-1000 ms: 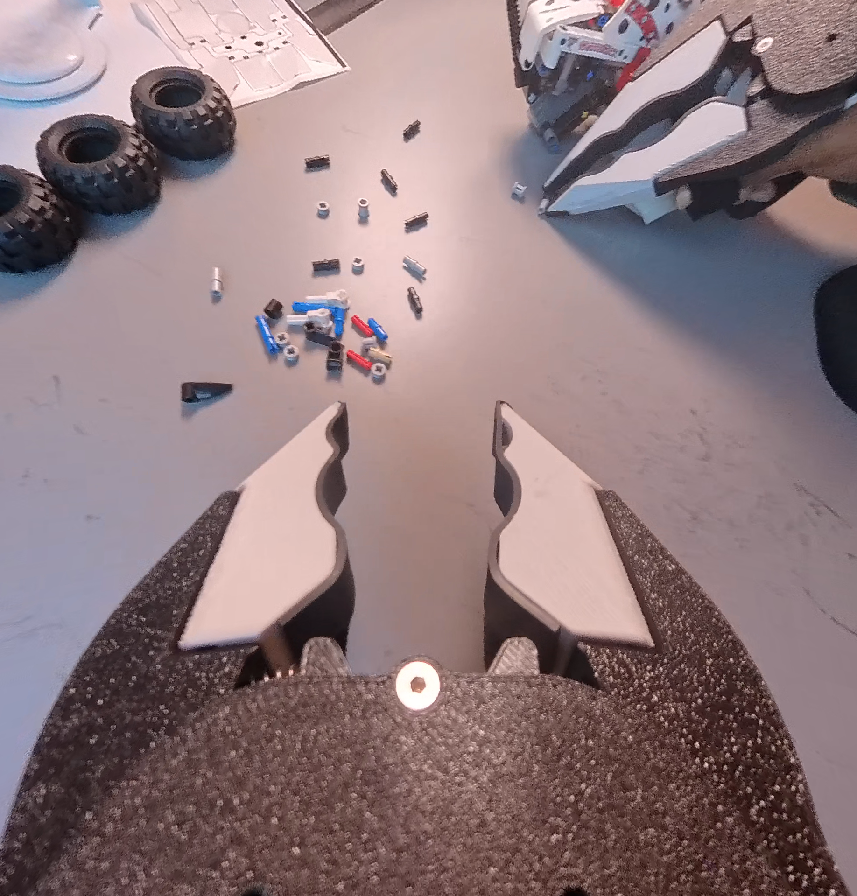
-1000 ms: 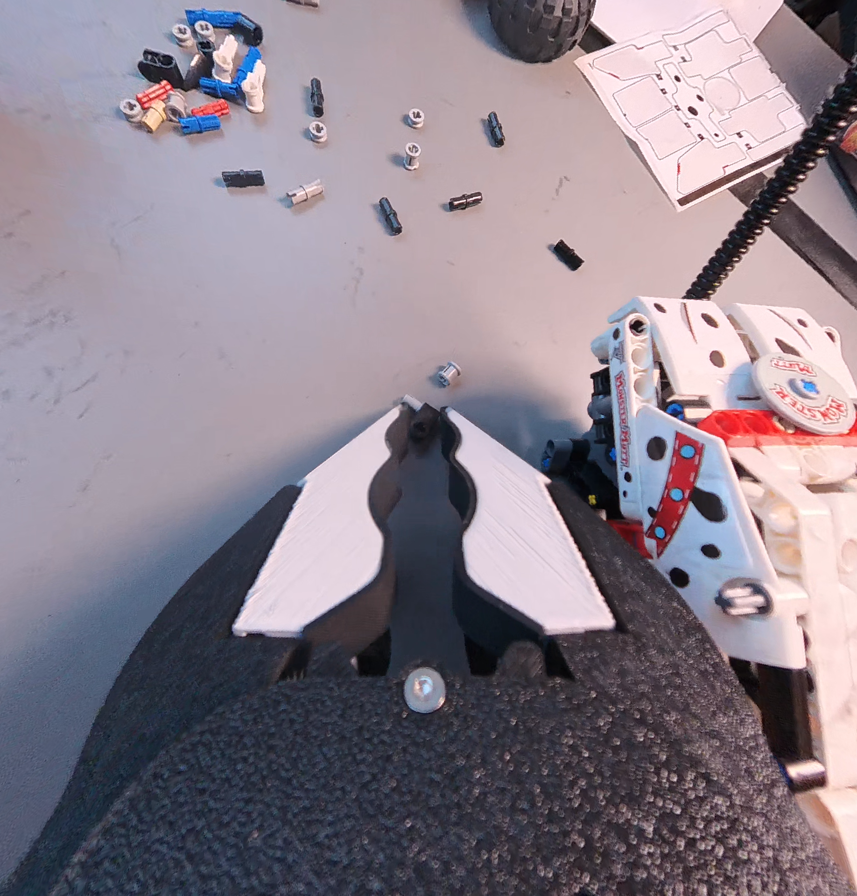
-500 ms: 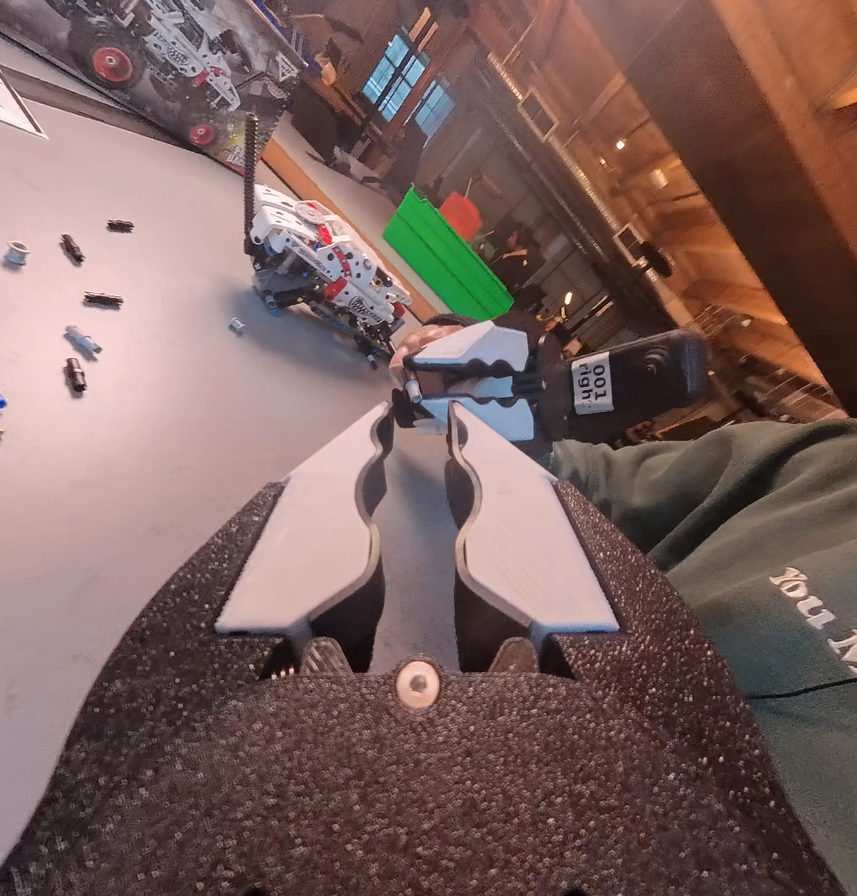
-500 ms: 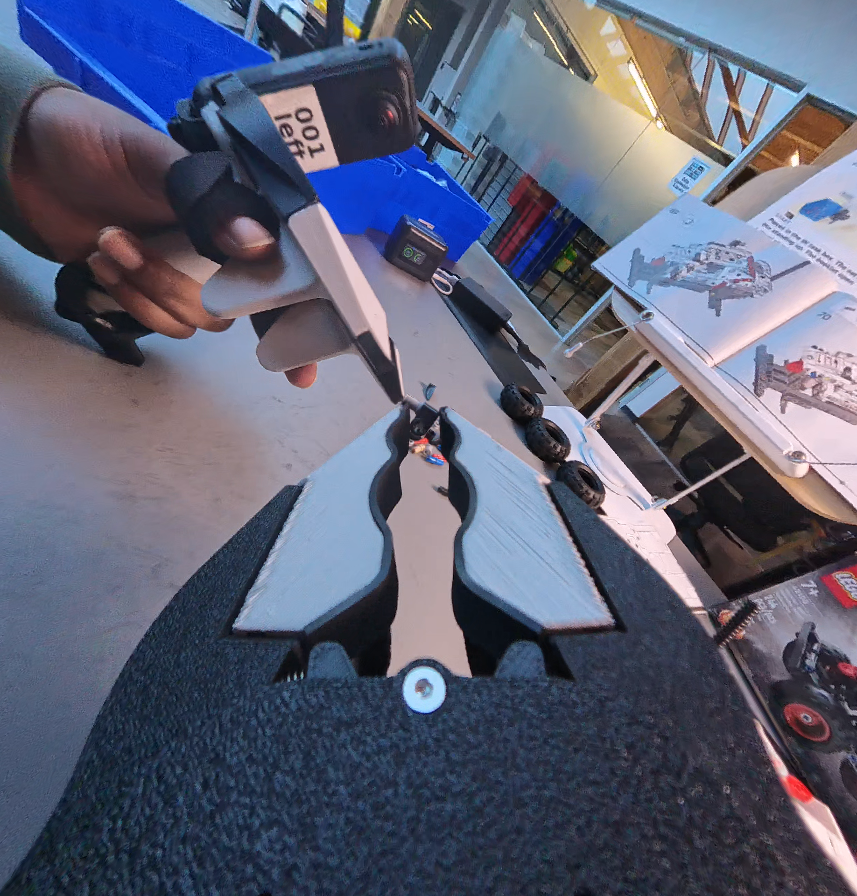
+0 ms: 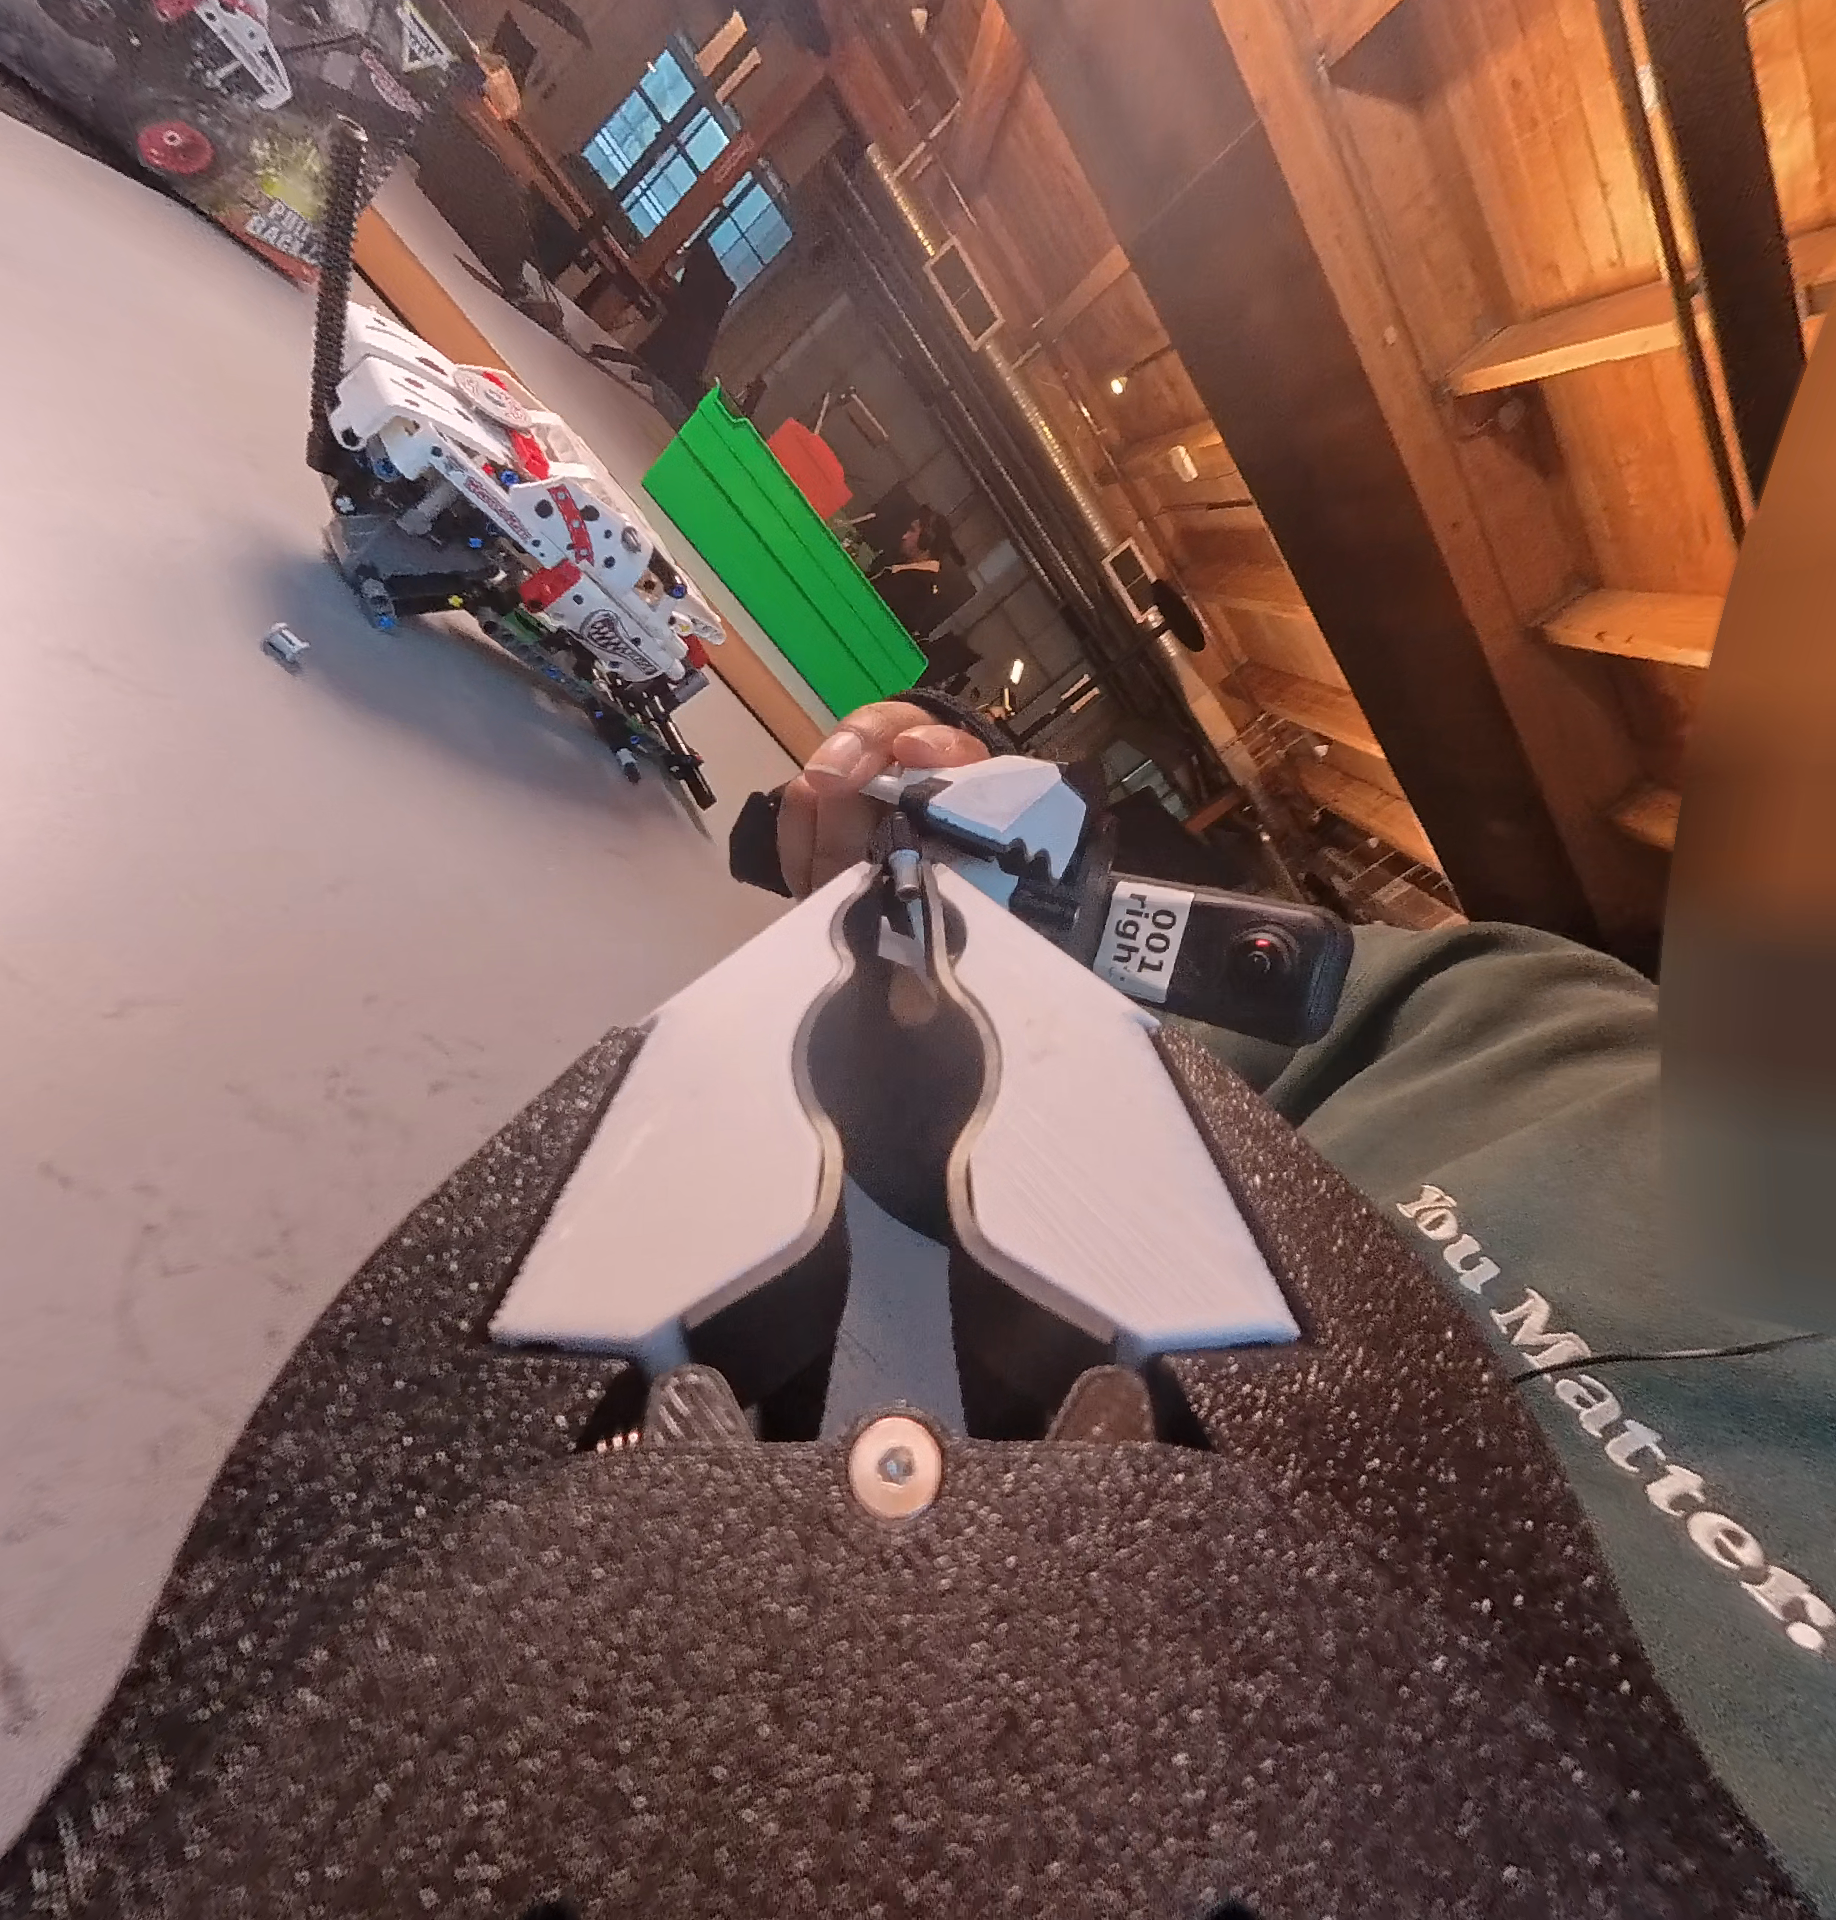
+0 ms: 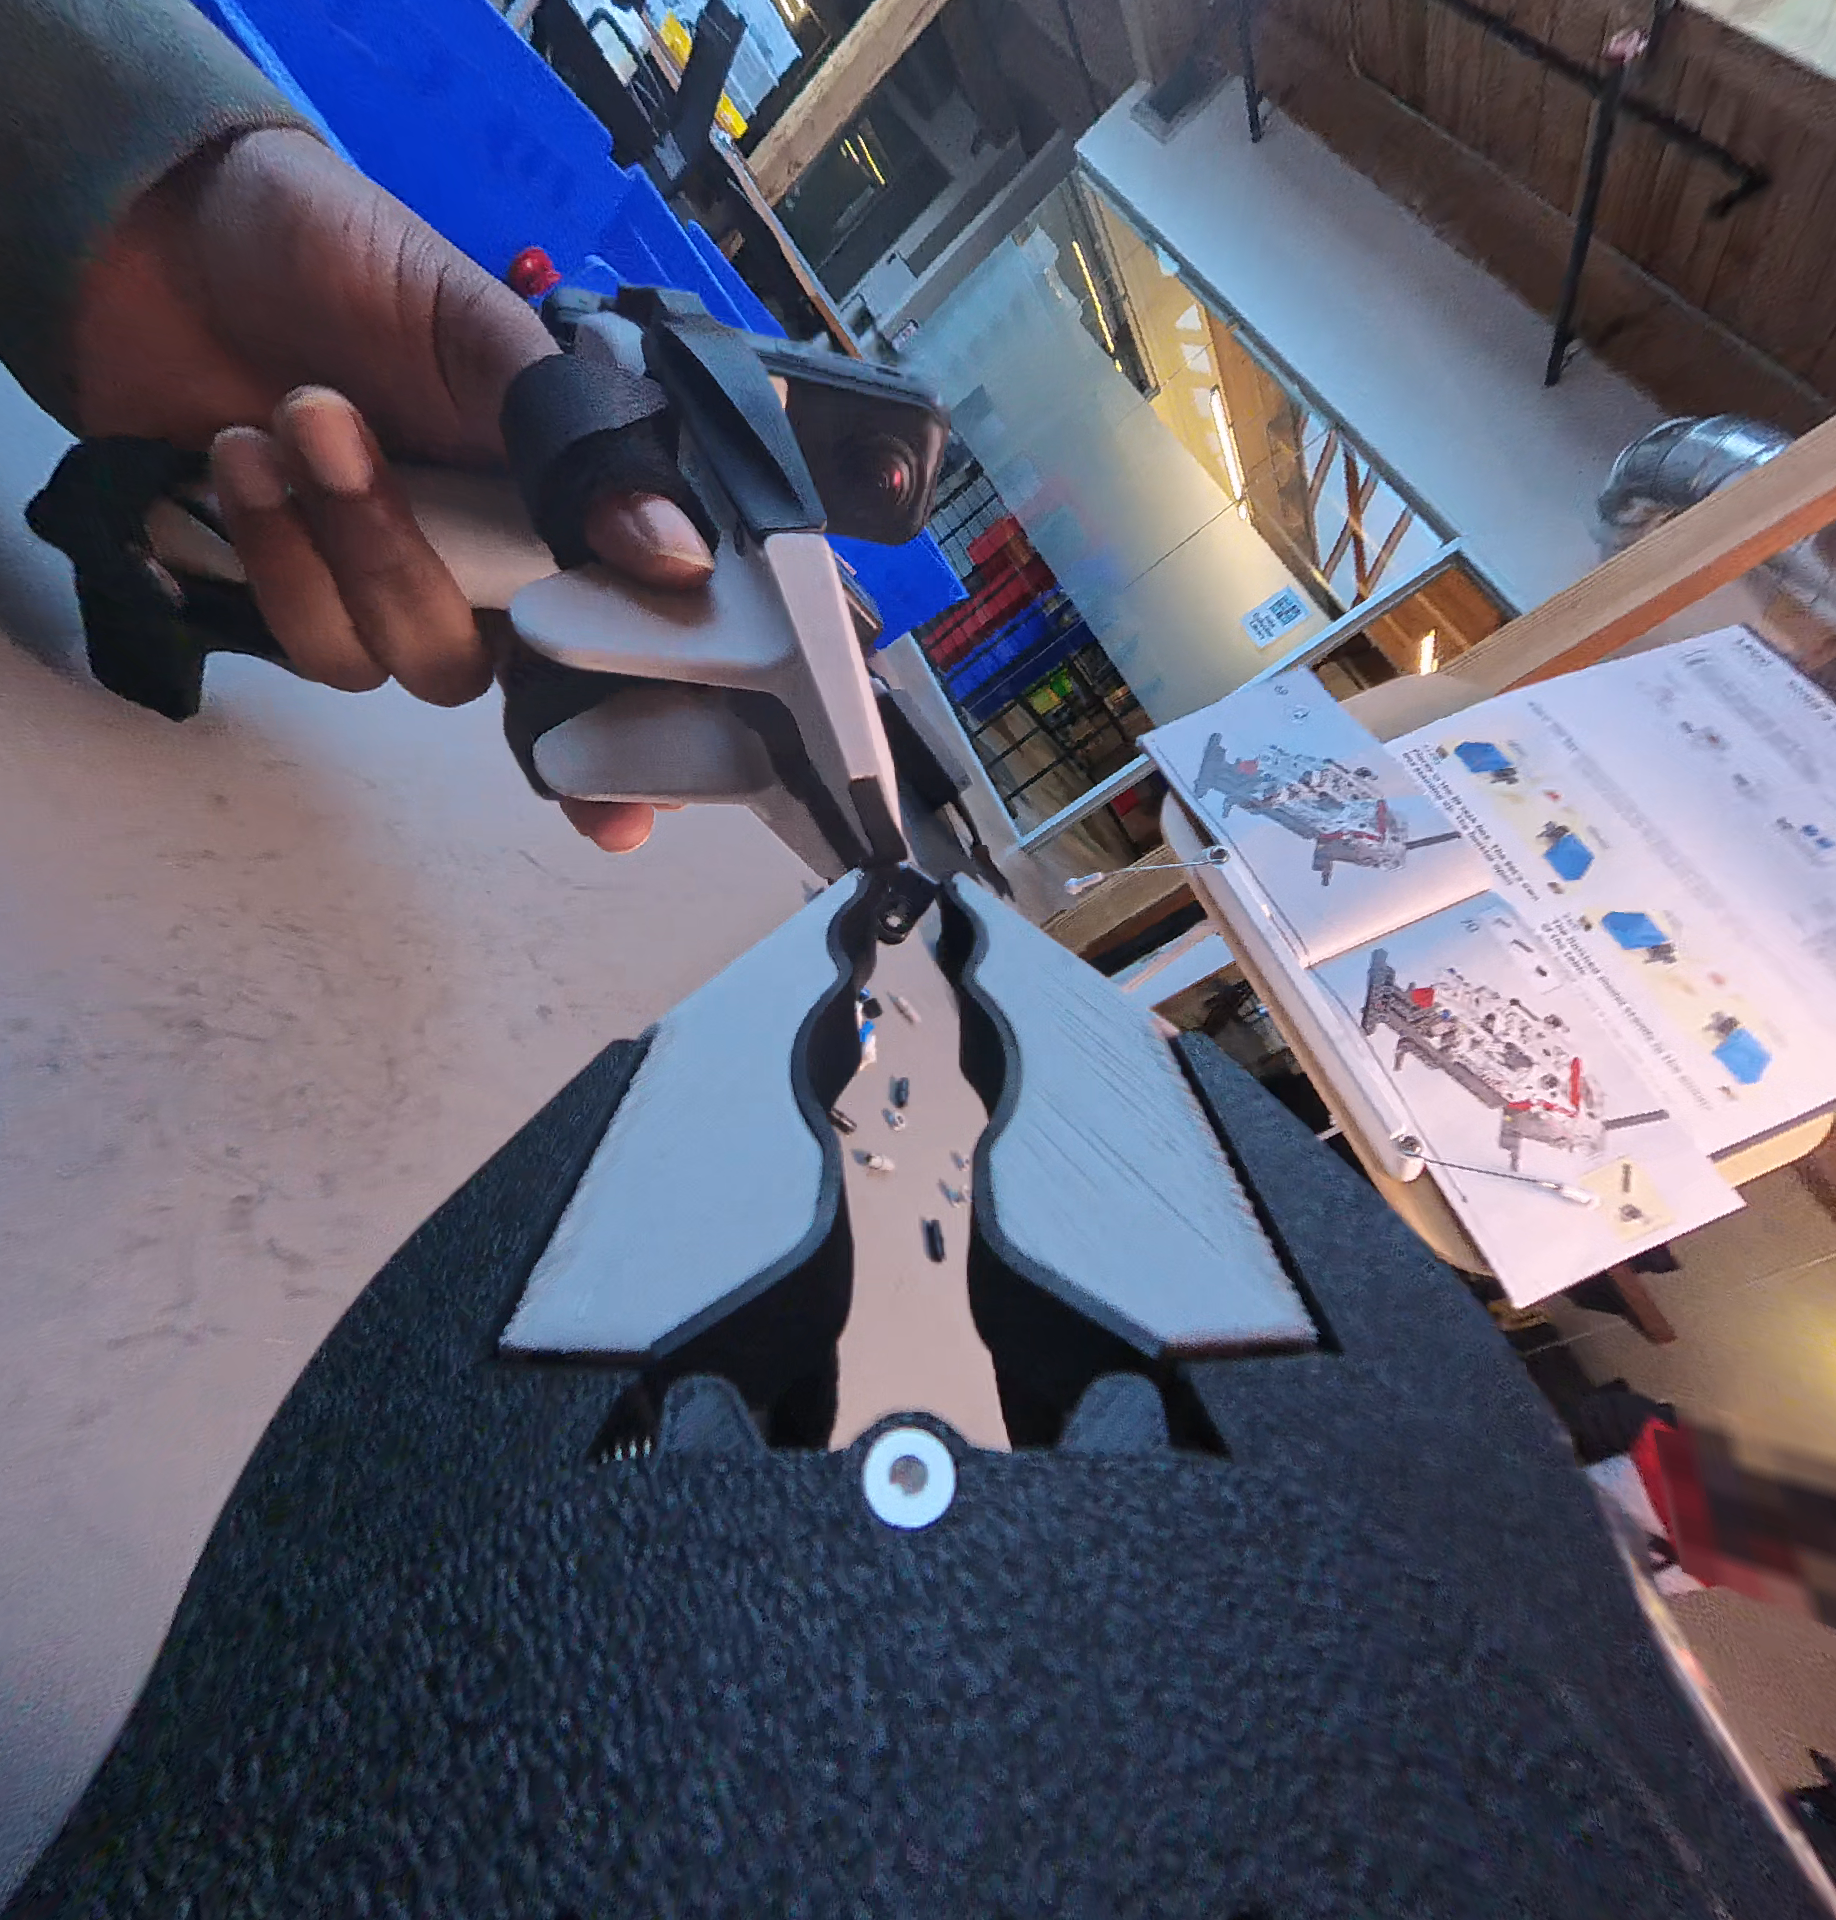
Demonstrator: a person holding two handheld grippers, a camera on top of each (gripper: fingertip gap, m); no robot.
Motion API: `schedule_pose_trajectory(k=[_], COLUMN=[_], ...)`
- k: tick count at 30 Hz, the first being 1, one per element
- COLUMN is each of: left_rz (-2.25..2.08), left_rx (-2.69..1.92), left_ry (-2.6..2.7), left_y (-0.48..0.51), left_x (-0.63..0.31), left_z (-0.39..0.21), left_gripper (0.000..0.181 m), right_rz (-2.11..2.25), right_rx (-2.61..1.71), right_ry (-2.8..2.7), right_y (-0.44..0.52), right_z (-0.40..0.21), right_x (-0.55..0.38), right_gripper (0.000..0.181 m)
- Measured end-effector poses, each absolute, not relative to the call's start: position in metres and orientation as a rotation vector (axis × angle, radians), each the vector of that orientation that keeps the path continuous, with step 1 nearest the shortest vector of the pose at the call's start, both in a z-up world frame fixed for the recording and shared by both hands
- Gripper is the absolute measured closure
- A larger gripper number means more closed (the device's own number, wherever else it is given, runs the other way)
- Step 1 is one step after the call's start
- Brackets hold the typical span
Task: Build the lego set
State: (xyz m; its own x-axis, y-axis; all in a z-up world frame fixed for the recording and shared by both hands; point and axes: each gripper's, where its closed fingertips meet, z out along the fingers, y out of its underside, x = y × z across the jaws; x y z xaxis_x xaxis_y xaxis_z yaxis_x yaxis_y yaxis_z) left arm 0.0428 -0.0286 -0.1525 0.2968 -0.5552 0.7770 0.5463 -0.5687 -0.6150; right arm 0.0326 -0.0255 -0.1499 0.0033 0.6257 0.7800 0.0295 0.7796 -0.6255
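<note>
Both grippers are raised above the grey table [image 5: 166,935] and meet tip to tip. My right gripper [image 6: 901,896] is shut on a small black lego piece [image 6: 896,914] with a grey pin end [image 5: 906,871]. My left gripper [image 5: 901,904] has closed its tips on that same piece from the opposite side. In the right wrist view the left gripper [image 6: 878,847] comes in from the upper left, held by a hand. The part-built white, red and black lego truck [image 5: 509,520] stands on the table behind, apart from both grippers.
A loose grey bush [image 5: 282,646] lies beside the truck. Several small loose parts [image 6: 898,1101] lie on the table below the grippers. An open instruction booklet [image 6: 1516,935] rests on a stand at the right. The set's box [image 5: 270,125] stands at the table's far edge. The tips of both grippers are at nearly the same place.
Both grippers rose off the table and turned to face each other. My left gripper went from open to shut on the piece that the right gripper carries.
</note>
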Motion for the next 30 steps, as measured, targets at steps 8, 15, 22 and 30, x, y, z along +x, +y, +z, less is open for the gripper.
schedule_pose_trajectory(k=[8,15,22,30], left_rz=[-1.211,-0.824,-0.753,-0.692], left_rx=[-1.674,-1.714,-1.776,-1.847], left_ry=[0.244,0.659,0.774,0.805], left_y=[-0.036,-0.058,-0.065,-0.065], left_x=[0.042,0.057,0.063,0.062], left_z=[-0.152,-0.155,-0.17,-0.179], left_gripper=[0.179,0.18,0.18,0.18], right_rz=[0.913,1.361,1.352,1.311], right_rx=[-0.733,-0.926,-0.875,-0.864], right_ry=[-1.562,-1.752,-1.835,-1.858], right_y=[-0.036,-0.055,-0.068,-0.064], right_z=[-0.151,-0.163,-0.171,-0.179], right_x=[0.037,0.05,0.054,0.053], right_gripper=[0.161,0.162,0.166,0.175])
